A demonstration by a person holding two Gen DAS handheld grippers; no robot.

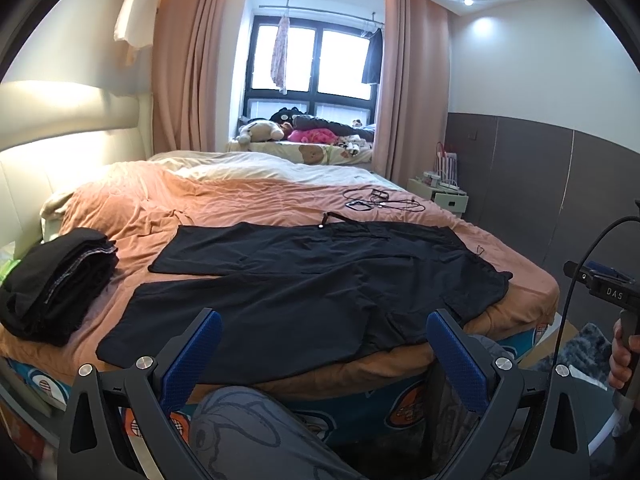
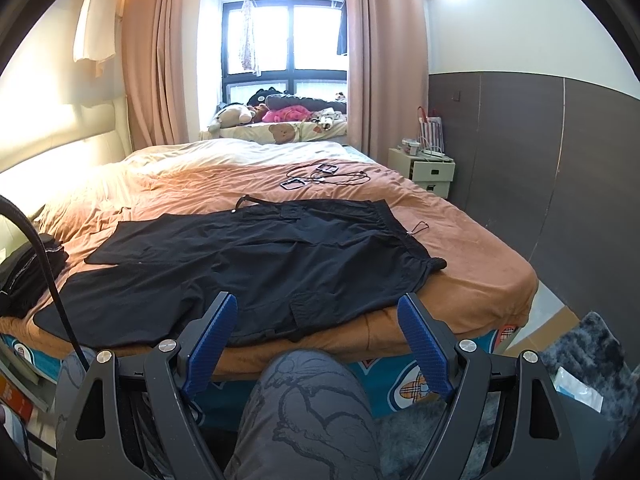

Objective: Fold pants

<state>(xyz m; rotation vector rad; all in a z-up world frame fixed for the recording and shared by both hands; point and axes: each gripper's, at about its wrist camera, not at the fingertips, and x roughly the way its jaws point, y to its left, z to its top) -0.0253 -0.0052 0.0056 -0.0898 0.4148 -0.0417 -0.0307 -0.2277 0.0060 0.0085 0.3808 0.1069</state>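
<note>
Along the near edge of the orange-sheeted bed [image 1: 520, 304], black cargo pants [image 1: 320, 280] are spread flat for folding; left gripper [image 1: 324, 352] and right gripper [image 2: 318, 332] are held wide apart, empty, short of the cloth.

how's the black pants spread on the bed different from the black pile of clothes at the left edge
The black pants lie spread flat in one layer, legs apart; the black pile of folded clothes is stacked thick. The pants span much of the orange bedsheet beside the near edge; the pile takes only the left corner. The pants show pockets and a drawstring; the pile shows only layered edges. Both are dark fabric on the bed.
</note>
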